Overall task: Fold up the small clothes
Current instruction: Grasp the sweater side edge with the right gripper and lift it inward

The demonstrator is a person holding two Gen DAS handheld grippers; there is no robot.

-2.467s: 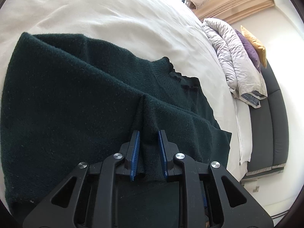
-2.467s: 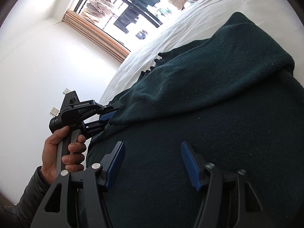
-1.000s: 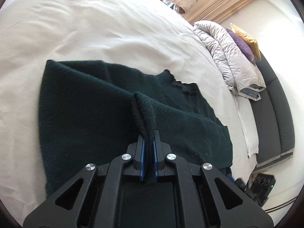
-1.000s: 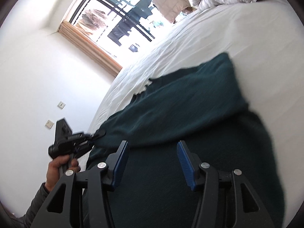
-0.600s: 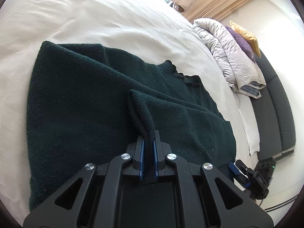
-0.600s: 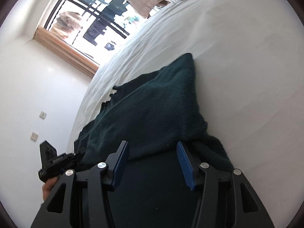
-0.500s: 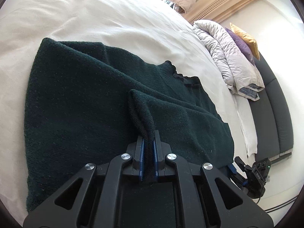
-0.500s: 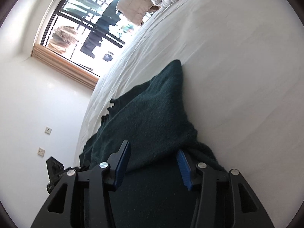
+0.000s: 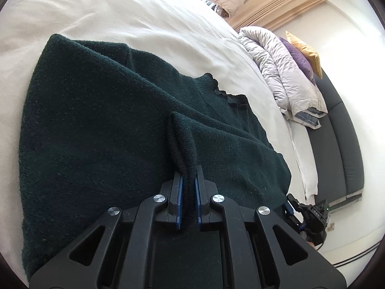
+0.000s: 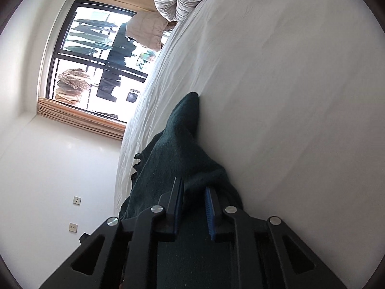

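Pinching a raised ridge of the dark green sweater (image 9: 101, 130), my left gripper (image 9: 188, 187) has its blue pads pressed nearly together on the knit, at the lower centre of the left wrist view. From that pinch the fold stands up and runs toward the middle of the frame, while the rest of the garment spreads across the white bed (image 9: 120, 12) to the left and right, its ruffled neckline right of centre. At the lower right edge of that view my right gripper (image 9: 292, 208) sits against the sweater's corner.

In the right wrist view, my right gripper (image 10: 193, 198) has its jaws narrowly apart with a bunch of the sweater (image 10: 178, 149) lying between them; whether the pads actually grip it I cannot tell. The cloth stretches up from the jaws to a point at mid-frame, on the bed (image 10: 276, 72).
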